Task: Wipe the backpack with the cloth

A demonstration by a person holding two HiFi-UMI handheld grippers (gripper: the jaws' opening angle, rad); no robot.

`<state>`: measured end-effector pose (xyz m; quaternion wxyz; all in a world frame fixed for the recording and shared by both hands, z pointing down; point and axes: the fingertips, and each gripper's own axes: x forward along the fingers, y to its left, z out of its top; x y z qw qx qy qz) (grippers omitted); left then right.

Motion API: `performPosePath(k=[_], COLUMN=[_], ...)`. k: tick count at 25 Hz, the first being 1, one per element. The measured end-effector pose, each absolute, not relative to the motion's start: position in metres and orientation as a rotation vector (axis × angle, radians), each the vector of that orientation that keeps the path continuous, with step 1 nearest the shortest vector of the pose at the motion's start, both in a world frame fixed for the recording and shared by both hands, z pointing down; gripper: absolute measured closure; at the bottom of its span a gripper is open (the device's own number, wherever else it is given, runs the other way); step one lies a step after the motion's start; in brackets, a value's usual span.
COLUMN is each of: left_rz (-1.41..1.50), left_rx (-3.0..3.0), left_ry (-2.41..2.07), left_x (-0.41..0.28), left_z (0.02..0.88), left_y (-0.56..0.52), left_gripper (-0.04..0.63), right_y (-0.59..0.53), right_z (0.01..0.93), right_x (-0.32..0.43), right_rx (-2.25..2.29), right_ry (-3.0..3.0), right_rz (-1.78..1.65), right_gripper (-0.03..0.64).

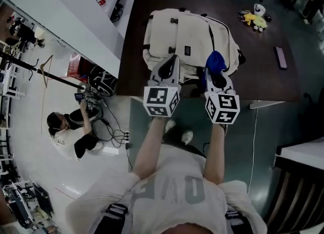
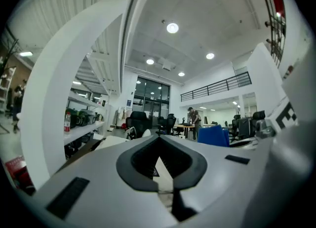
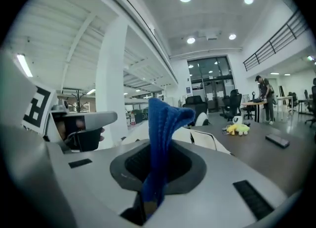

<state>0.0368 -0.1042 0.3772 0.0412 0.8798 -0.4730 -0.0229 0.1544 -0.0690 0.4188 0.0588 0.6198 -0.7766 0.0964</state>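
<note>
Clearly, right tool (image 1: 216, 76) pinches blue cloth (image 1: 215, 61) — left tool (image 1: 169, 67) closed — near backpack (image 1: 187, 30).

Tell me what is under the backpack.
The cream backpack lies flat on the dark table; only tabletop shows at its edges. Anything beneath its body is covered, and the left gripper, right gripper and blue cloth hide its near edge.

Backpack (image 1: 190, 38) on dark table (image 1: 263, 83), blue cloth (image 1: 216, 61) in right tool (image 1: 218, 80) (left tool (image 1: 169, 66) alongside)
</note>
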Motion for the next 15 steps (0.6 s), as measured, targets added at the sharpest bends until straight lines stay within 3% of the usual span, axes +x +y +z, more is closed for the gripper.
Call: performPosePath(k=[15], left_rz=[-0.232], left_rx=[2.745], left_ry=[-1.464], left_x=[-0.014], left_z=[0.337], left_y=[0.048], left_gripper=[0.592], right_y=[0.071], right_z=[0.365], right_x=[0.109], right_rx=[1.852], right_ry=[-2.515], right_rz=[0.17], right_gripper=[0.578])
